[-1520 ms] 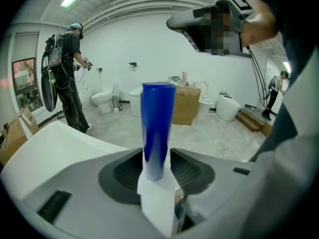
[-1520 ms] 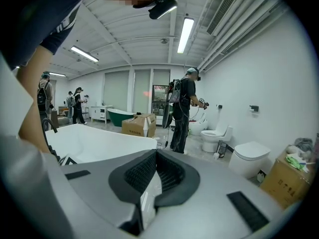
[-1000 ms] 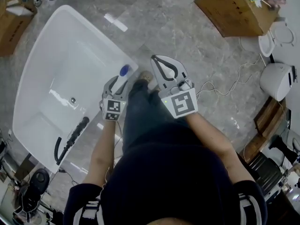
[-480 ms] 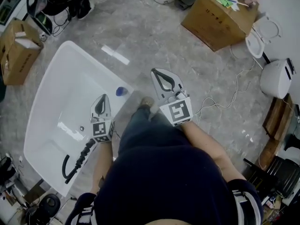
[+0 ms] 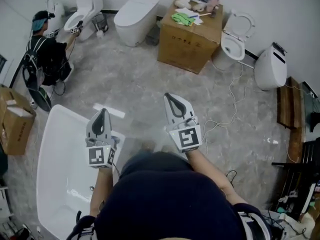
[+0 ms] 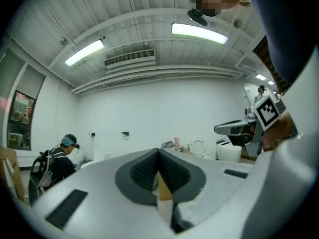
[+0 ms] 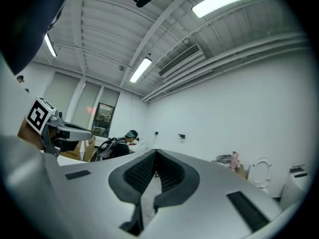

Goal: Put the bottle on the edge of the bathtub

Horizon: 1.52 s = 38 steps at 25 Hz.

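Right, upper left of the head view: a person in dark clothes (image 5: 47, 59) crouches beside a white toilet (image 5: 82, 14). Lower left, the glossy white bathtub (image 5: 52, 154) fills the corner. The grey left gripper (image 5: 101, 112) hangs over the tub's upper right corner in the picture, its jaws clenched tip to tip with nothing between them. Its own view looks level across the room at the far wall.

And the bottle? It shows in none of the views, and whether it sits behind that gripper I cannot tell.

Centre frame, the grey right gripper (image 5: 169, 96) is over the grey marbled floor (image 5: 140, 79), jaws likewise pressed together and empty. Top centre stands a brown cardboard box (image 5: 187, 39), and an open-lidded white toilet (image 5: 235, 41) sits just beside it on the right.
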Available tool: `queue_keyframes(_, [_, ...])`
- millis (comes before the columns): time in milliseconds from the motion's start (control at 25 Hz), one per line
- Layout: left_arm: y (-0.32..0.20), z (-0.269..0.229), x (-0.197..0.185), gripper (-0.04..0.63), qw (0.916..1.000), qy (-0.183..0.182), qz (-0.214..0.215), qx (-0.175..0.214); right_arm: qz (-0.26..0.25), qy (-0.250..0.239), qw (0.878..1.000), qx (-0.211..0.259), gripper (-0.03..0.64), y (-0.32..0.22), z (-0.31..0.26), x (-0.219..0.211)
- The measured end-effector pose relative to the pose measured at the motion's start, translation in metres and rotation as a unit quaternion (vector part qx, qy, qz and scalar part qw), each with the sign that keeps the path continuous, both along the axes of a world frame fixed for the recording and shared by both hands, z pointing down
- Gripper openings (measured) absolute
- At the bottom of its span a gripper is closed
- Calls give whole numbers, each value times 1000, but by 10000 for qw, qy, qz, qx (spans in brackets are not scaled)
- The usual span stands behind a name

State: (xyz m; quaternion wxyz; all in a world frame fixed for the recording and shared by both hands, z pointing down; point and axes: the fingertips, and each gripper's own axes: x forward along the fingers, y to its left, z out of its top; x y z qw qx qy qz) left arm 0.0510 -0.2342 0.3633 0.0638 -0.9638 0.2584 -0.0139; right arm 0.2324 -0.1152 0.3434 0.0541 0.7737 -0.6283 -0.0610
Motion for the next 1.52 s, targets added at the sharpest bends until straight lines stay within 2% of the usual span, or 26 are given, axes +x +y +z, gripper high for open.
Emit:
queue_keyframes(240, [58,-51,92,2,9951,190,940,254,1191,-49,9927,204,17,86,-34,60])
queue_keyframes(440, [118,-82,166,2,9849,235,1672,379,2242,-141,9736,396,17,166,-61,109])
queue_keyframes(640, [171,-108,211,2,9757,262,2144,360,2697,-158,9605,667,17,223,-82,134])
queue_keyframes(760, [197,-114,228,2,9731,265,2268,310,2740,-132,9596,630,17,242,-87,141])
queue_keyframes(920, [212,-110,231,2,9748,293,2202,225,2586,19,9644,552,16,243,-84,136])
queue_keyframes(1320, [203,-108,228,2,9804,269,1939,226,2221,-86,9731,604,17,219,-78,136])
queue_keyframes(1520, [205,-102,231,2,9800,257,1946,332,2156,-131,9743,644,17,215,-73,139])
